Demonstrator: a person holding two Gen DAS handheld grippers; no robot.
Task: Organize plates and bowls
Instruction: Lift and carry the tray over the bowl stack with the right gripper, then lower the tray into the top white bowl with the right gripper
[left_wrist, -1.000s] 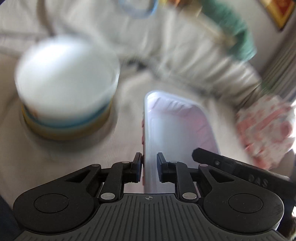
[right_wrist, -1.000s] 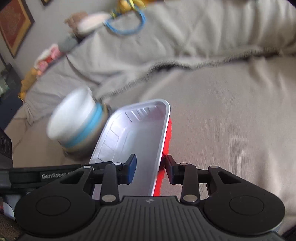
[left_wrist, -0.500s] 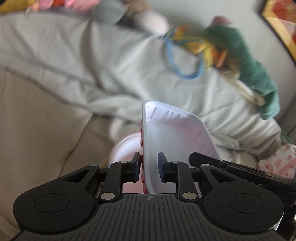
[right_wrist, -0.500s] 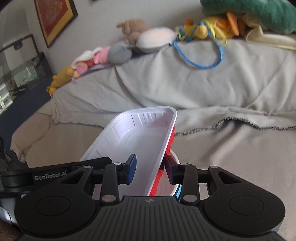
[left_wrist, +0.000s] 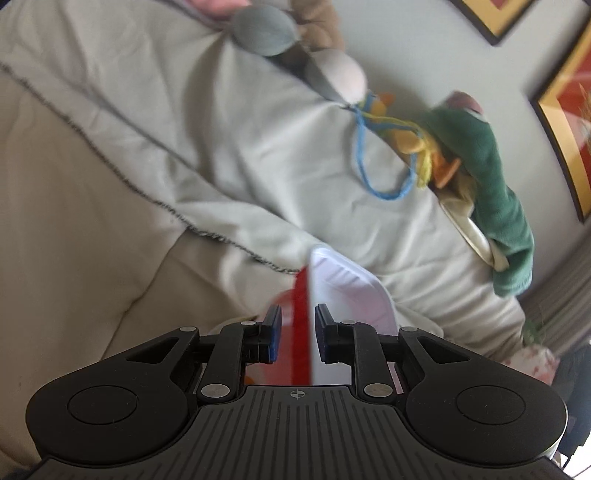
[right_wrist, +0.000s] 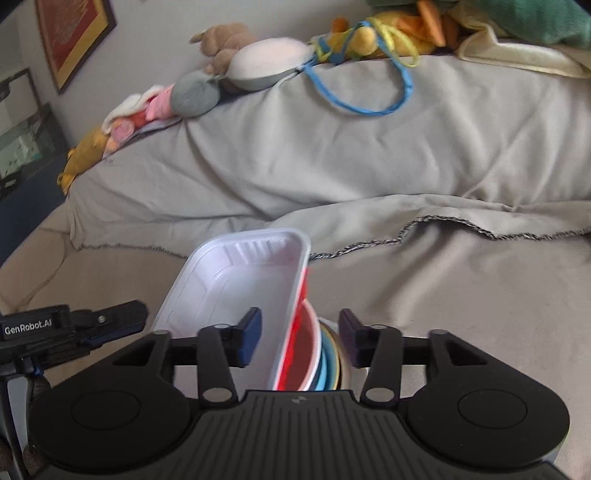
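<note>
A rectangular tray, white inside (right_wrist: 236, 280) and red outside (left_wrist: 301, 325), lies tilted on a stack of bowls (right_wrist: 317, 354) with a red one on top. The stack stands on a beige sofa seat. My right gripper (right_wrist: 301, 336) straddles the tray's near right rim. Its jaws are opening and the pads stand well clear of the rim on both sides. My left gripper (left_wrist: 297, 332) has the tray's wall edge-on between its pads, with a gap showing on the left side. The left gripper's black housing (right_wrist: 44, 328) shows at the tray's left.
A grey throw (right_wrist: 369, 155) with a stitched edge drapes the sofa back. Plush toys (right_wrist: 266, 62), a blue cord loop (right_wrist: 369, 107) and a green cloth (left_wrist: 495, 184) lie along the top. Framed pictures (left_wrist: 569, 122) hang on the wall. Bare beige cushion (right_wrist: 461, 302) lies to the right.
The right jaws have spread apart and let go of the tray's rim. The left view has rolled, so the tray now shows edge-on with slack between the left pads.
</note>
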